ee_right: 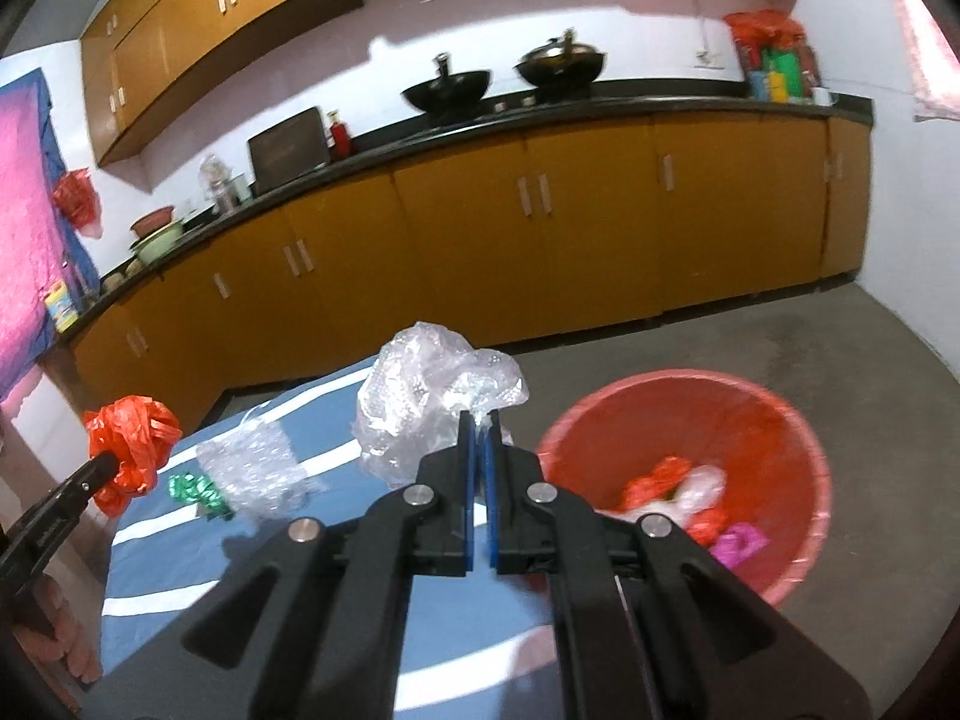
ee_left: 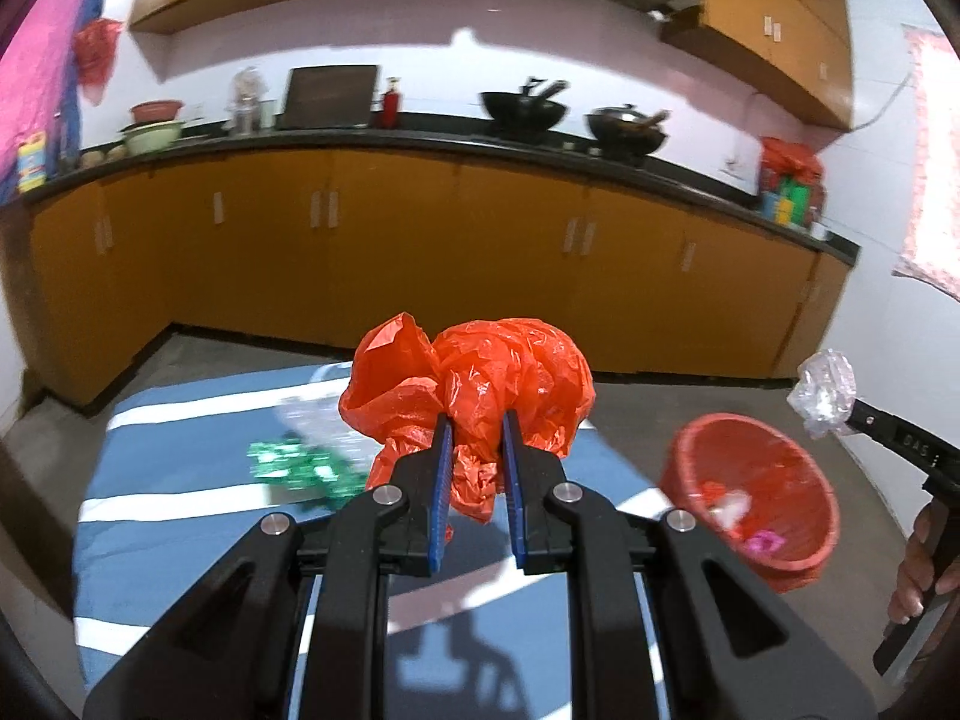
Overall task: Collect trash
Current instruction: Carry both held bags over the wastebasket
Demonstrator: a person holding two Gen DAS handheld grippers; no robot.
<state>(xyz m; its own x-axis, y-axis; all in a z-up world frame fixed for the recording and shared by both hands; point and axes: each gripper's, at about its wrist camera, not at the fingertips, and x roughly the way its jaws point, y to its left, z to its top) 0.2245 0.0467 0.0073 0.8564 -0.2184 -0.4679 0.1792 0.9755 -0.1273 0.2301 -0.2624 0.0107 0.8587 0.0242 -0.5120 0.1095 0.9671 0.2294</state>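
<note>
The left gripper (ee_left: pixel 476 429) is clamped on a crumpled orange plastic bag (ee_left: pixel 480 384) at the centre of the left wrist view; the bag bulges upward above the blue pads with a tail hanging down between them, so its long axis runs roughly up and down. The right gripper (ee_right: pixel 478 429) is nearly closed, pinching a crinkled clear plastic bag (ee_right: pixel 426 402) that billows up and to the left of its tips. The red bin (ee_right: pixel 780 420), round and smooth-walled, sits at lower right on the grey floor; only the right wrist view shows clearly the orange, white and pink scraps inside. On the blue striped table (ee_right: pixel 180 564) lie bubble wrap (ee_right: pixel 252 468) and a shiny green wrapper (ee_right: pixel 198 489).
</note>
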